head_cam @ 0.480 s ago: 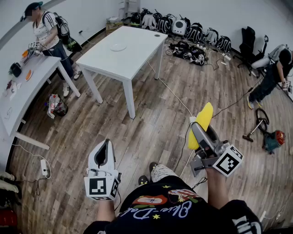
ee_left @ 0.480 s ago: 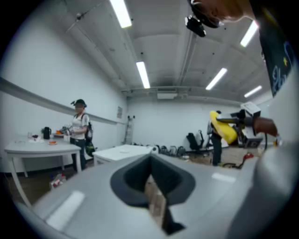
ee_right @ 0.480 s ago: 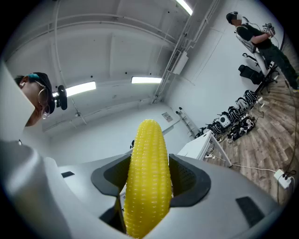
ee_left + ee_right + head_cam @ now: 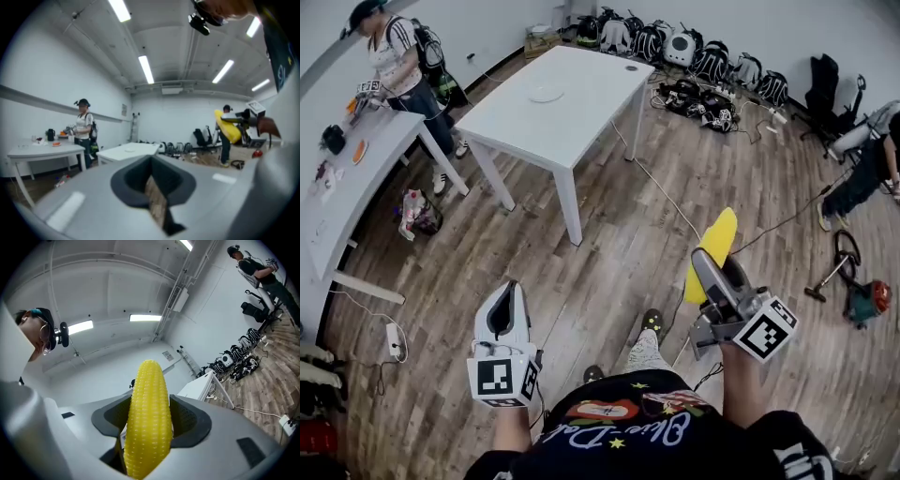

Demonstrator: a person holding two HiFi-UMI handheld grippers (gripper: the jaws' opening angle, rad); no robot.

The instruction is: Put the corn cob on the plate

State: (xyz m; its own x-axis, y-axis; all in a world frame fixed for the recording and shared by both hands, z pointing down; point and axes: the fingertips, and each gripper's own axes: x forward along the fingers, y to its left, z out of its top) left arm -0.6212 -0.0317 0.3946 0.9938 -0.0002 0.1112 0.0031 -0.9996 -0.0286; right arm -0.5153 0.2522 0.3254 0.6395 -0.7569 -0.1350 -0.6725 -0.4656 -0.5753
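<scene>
1. The right gripper (image 4: 710,270) pinches the corn cob (image 4: 149,413). The dark pads press against the cob's sides, and its yellow tip stands out past the jaw ends, pointing away from the person.
2. The left gripper (image 4: 508,298) holds nothing. Its jaws are pressed together, with only a thin slit between them through which the floor shows.
3. Both grippers hang over the wooden floor (image 4: 609,244), close to the person. They sit left and right of the dark printed shirt (image 4: 628,427) at the near edge of the head view.
4. The plate (image 4: 544,95), white and round, lies on the white table (image 4: 591,103) farther off and to the left of the cob. The cob is well apart from it, over bare floor.
5. A cable (image 4: 670,202) runs across the floor from the table's far right leg toward the right gripper.
6. At the far left a person (image 4: 394,61) stands at a second white table (image 4: 342,202) that carries a few small items.
7. Backpacks (image 4: 675,47) line the far wall.
8. At the right a vacuum cleaner (image 4: 865,298) sits on the floor, and another person (image 4: 872,159) bends over near the right edge.
</scene>
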